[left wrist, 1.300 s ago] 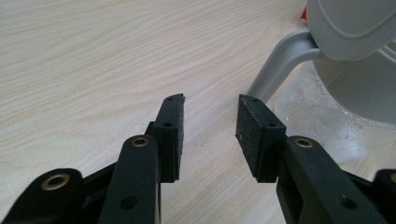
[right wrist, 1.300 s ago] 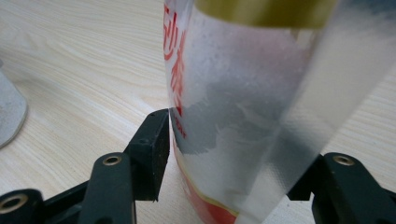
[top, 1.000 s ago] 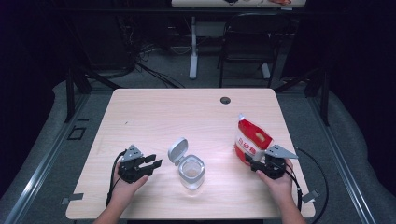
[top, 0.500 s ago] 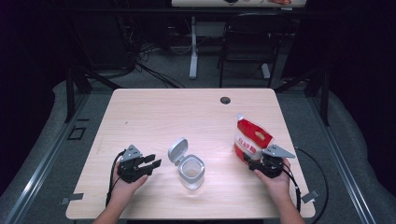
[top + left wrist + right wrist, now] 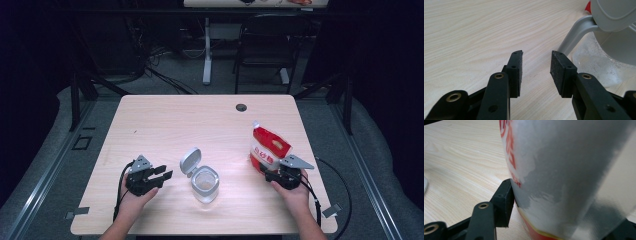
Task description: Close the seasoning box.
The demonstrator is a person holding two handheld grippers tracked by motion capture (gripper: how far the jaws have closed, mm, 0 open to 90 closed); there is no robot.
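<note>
A red-and-white pouch (image 5: 270, 147) stands upright at the table's right. My right gripper (image 5: 278, 175) sits at its base, jaws spread wide with the pouch (image 5: 569, 177) between them. One pad (image 5: 506, 202) touches the pouch's side; the pouch hides the other. A clear container (image 5: 205, 184) with its grey flip lid (image 5: 190, 161) raised stands at the table's middle front. My left gripper (image 5: 159, 176) rests on the table left of the container, open and holding nothing. Its view shows the lid's hinge arm (image 5: 576, 33) just beyond the right pad.
The light wooden table (image 5: 200, 125) has a round cable hole (image 5: 241, 107) near its far edge. Cables trail from both grippers toward the front corners. A chair and desk legs stand on the floor beyond the table.
My right gripper has slid a little forward and left, closing in on the pouch's base. The left gripper, container and pouch have stayed put.
</note>
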